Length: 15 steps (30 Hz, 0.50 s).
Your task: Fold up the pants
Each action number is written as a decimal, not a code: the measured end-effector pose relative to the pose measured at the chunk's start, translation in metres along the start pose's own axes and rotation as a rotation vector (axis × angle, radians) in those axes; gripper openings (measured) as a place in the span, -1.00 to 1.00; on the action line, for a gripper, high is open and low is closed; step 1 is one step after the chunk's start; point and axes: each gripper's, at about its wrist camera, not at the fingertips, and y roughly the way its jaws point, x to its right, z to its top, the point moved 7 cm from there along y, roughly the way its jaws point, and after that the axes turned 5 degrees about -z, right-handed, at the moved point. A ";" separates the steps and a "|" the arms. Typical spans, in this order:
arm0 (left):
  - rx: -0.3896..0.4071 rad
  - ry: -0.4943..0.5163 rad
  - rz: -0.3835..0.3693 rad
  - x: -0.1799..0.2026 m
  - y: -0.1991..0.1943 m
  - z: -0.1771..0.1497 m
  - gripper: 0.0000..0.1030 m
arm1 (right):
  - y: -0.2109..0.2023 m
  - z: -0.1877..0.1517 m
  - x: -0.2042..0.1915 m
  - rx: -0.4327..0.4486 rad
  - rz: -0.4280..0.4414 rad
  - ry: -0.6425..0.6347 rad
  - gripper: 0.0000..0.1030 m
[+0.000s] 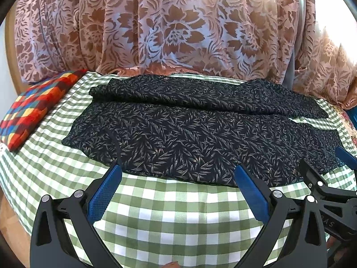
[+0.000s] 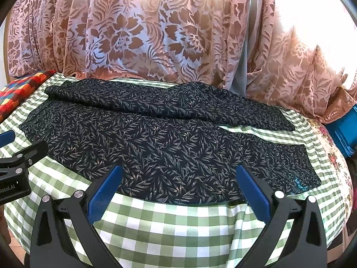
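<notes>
Dark pants with a pale leaf print (image 1: 189, 131) lie spread flat on the green checked cloth (image 1: 167, 212), waist at the left, both legs running right. They also show in the right wrist view (image 2: 156, 138). My left gripper (image 1: 177, 170) is open and empty, its blue fingertips at the pants' near edge. My right gripper (image 2: 178, 172) is open and empty, also at the near edge, further right along the legs. The right gripper's body shows at the right of the left wrist view (image 1: 323, 183); the left gripper's body shows at the left of the right wrist view (image 2: 20, 160).
A multicoloured checked cushion (image 1: 31, 114) lies at the far left on the cloth. A pink floral curtain (image 1: 178, 29) hangs behind the table. A blue object (image 2: 348, 129) and floral fabric (image 2: 334, 156) sit at the right edge.
</notes>
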 end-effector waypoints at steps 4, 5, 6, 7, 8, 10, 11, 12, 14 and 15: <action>-0.001 0.000 -0.002 0.000 0.000 -0.001 0.94 | 0.002 -0.003 -0.001 -0.015 -0.005 -0.001 0.97; -0.001 0.000 -0.003 -0.001 0.000 -0.002 0.94 | 0.002 -0.003 -0.001 -0.015 -0.004 -0.001 0.97; 0.000 0.000 -0.001 0.000 0.000 -0.001 0.94 | 0.002 -0.003 -0.001 -0.015 -0.004 -0.002 0.97; 0.000 -0.001 0.000 -0.001 0.000 -0.002 0.94 | 0.001 -0.003 -0.001 -0.015 -0.004 -0.004 0.97; -0.001 0.000 -0.002 -0.001 0.000 -0.001 0.94 | 0.001 -0.003 -0.002 -0.015 -0.003 -0.005 0.97; 0.000 -0.001 -0.001 -0.001 0.000 -0.001 0.94 | 0.001 -0.003 -0.002 -0.016 -0.003 -0.007 0.97; 0.001 -0.001 -0.001 -0.001 0.000 -0.001 0.94 | 0.001 -0.003 -0.003 -0.017 -0.002 -0.007 0.97; 0.003 -0.002 -0.003 -0.001 0.000 -0.002 0.94 | 0.001 -0.004 -0.003 -0.017 -0.002 -0.007 0.97; 0.003 -0.003 -0.003 -0.002 0.000 -0.002 0.94 | 0.001 -0.004 -0.003 -0.019 -0.003 -0.006 0.97; 0.004 -0.002 -0.003 -0.002 -0.001 -0.002 0.94 | 0.001 -0.004 -0.004 -0.018 -0.003 -0.006 0.97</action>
